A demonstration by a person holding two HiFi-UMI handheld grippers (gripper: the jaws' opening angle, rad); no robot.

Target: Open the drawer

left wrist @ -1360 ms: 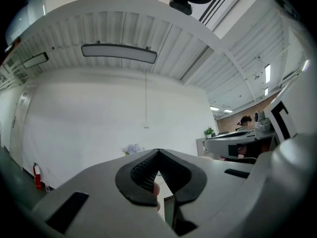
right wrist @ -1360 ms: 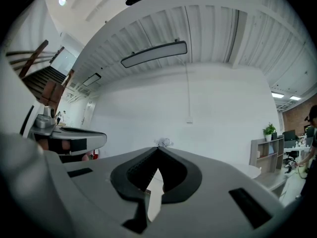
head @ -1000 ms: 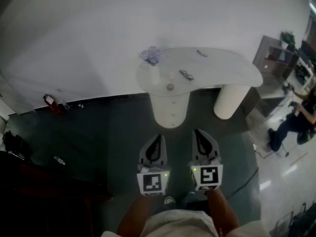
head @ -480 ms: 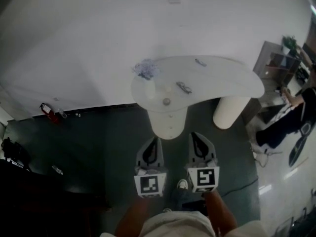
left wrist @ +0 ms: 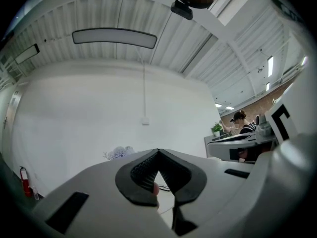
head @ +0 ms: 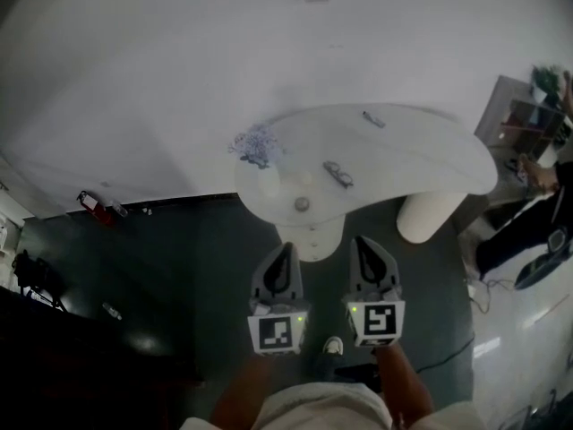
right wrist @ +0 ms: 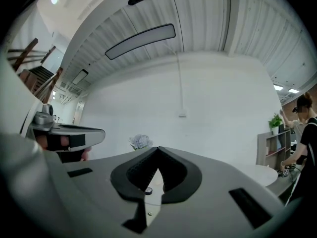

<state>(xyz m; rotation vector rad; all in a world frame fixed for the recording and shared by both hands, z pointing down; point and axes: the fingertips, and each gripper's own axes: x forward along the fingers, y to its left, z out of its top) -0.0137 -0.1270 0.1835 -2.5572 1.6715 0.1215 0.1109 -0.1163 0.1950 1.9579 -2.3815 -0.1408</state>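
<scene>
Drawer pedestal [head: 312, 240] just ahead of left gripper [head: 286, 248], right gripper [head: 361, 241] — untouched

Drawer [head: 312, 236] w/ small knob, shut, in front of white round table leg [head: 298, 245].

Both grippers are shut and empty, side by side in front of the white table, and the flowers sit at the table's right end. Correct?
No. The flowers sit at the left end of the white table, as the head view shows. The rest holds: the left gripper and right gripper are shut and empty, side by side in front of the table.
</scene>
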